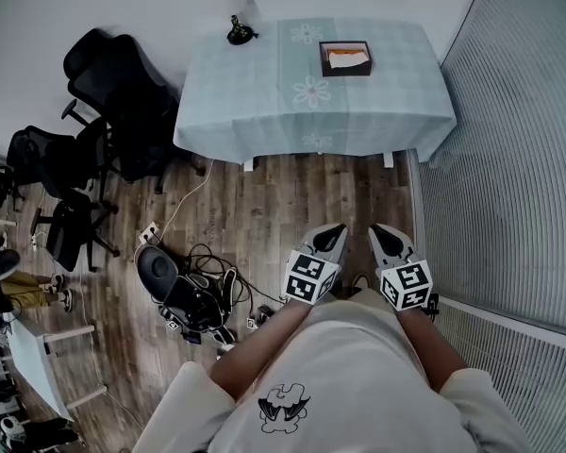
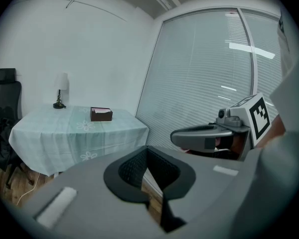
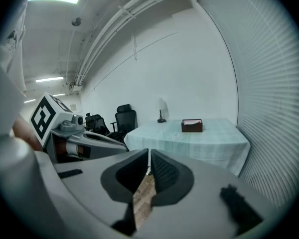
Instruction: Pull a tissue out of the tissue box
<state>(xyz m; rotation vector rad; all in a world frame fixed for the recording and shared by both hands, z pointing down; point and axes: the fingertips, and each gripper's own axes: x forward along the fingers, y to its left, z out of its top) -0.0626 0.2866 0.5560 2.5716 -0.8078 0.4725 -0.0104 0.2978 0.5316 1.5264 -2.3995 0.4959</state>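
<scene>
A dark brown tissue box (image 1: 345, 58) with a white tissue showing in its top stands on the far right part of a table (image 1: 264, 102) under a pale green cloth. Both grippers hang over the wooden floor, well short of the table and pointing toward it. My left gripper (image 1: 335, 231) and my right gripper (image 1: 385, 234) are side by side, each shut with nothing between the jaws. In the left gripper view the box (image 2: 101, 114) is far beyond the shut jaws of the left gripper (image 2: 147, 149). The right gripper view likewise shows the box (image 3: 192, 125) far past the right gripper (image 3: 149, 152).
A small dark lamp (image 1: 238, 34) stands at the table's far left corner. Black office chairs (image 1: 113, 92) crowd the left side. Cables and a power strip (image 1: 189, 286) lie on the floor to my left. Window blinds (image 1: 509, 159) run along the right.
</scene>
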